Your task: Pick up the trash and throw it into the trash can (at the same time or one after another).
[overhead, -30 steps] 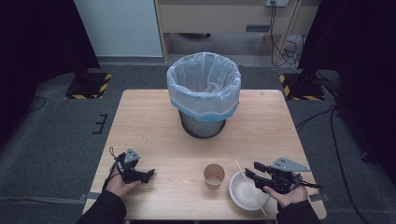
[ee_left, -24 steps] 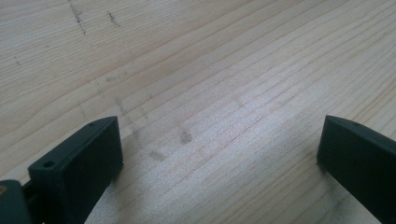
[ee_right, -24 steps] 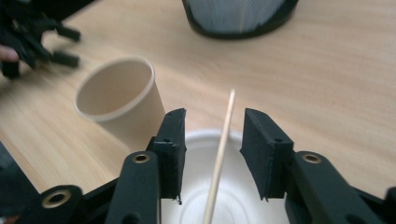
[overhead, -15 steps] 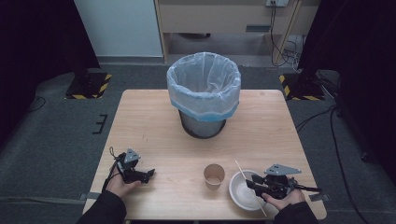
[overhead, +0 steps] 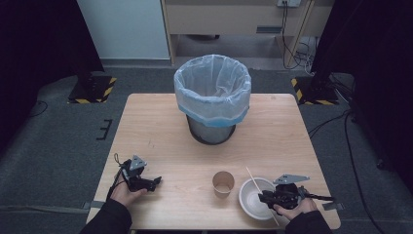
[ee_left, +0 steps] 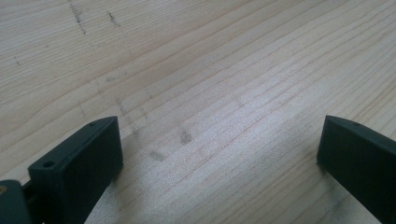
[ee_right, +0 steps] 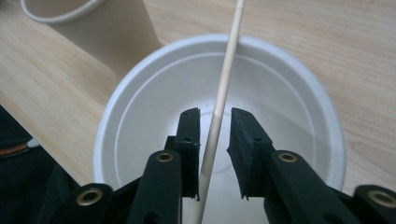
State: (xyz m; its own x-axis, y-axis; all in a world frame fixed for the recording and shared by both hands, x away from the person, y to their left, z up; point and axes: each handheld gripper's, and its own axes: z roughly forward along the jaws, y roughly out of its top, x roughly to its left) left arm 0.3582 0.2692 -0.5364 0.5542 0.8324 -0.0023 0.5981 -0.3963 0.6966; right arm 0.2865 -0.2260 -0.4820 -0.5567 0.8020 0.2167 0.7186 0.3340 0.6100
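Right gripper [ee_right: 214,126] above the white bowl [ee_right: 299,93]: jaws narrowed around the wooden stick [ee_right: 223,88], which lies across the bowl; small gaps remain on both sides, so no grip yet. Paper cup [overhead: 223,183] just beside the bowl. Left gripper [overhead: 152,183], well apart from the bowl, jaws spread wide over the table [ee_left: 210,70].

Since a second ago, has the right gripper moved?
Yes. The right gripper has dropped and pulled toward the table's near edge, judged against the bowl; its jaws now straddle the stick.
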